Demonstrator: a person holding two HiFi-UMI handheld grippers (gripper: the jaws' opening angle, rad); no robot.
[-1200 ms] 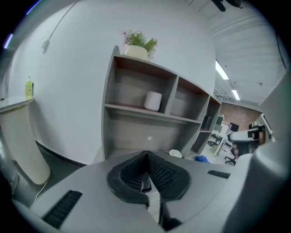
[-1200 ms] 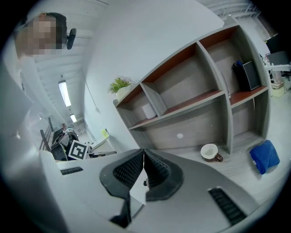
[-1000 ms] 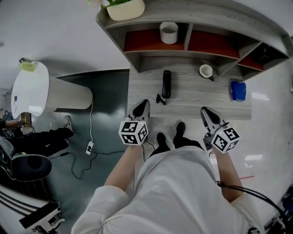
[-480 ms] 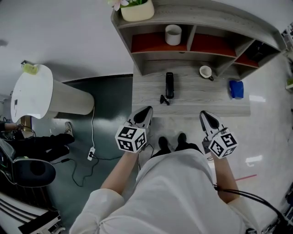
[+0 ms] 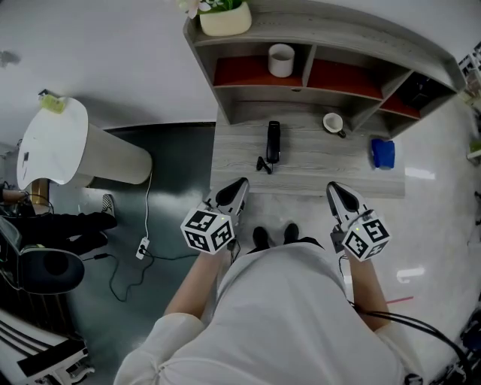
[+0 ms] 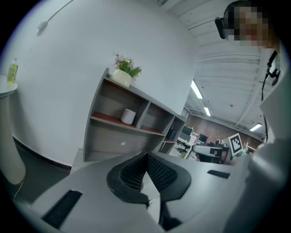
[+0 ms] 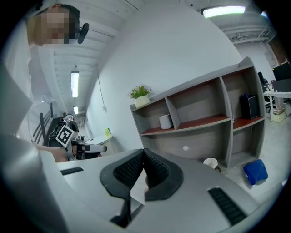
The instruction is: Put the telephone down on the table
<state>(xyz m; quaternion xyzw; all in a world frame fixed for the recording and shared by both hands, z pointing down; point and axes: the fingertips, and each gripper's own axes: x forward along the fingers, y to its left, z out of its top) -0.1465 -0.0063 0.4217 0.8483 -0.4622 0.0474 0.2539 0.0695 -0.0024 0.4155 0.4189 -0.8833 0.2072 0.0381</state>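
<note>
The black telephone handset (image 5: 273,141) lies flat on the grey wooden table (image 5: 323,169), its cord end at the near side. Neither gripper touches it. My left gripper (image 5: 233,189) hovers just off the table's front edge, below and left of the handset, jaws shut and empty. My right gripper (image 5: 338,193) hangs at the front edge further right, also shut with nothing in it. In the left gripper view the black pads (image 6: 146,170) meet at the tip. In the right gripper view the pads (image 7: 143,169) likewise meet.
A shelf unit (image 5: 316,68) rises at the table's back, holding a white cup (image 5: 281,59) and a planter (image 5: 225,16) on top. A white mug (image 5: 332,122) and a blue object (image 5: 382,153) sit on the table. A white round stand (image 5: 56,147) is at left; cables (image 5: 139,248) cross the floor.
The view has shifted back from the table a little. Both grippers have drawn slightly away from the table's front edge. The handset has stayed where it lies.
</note>
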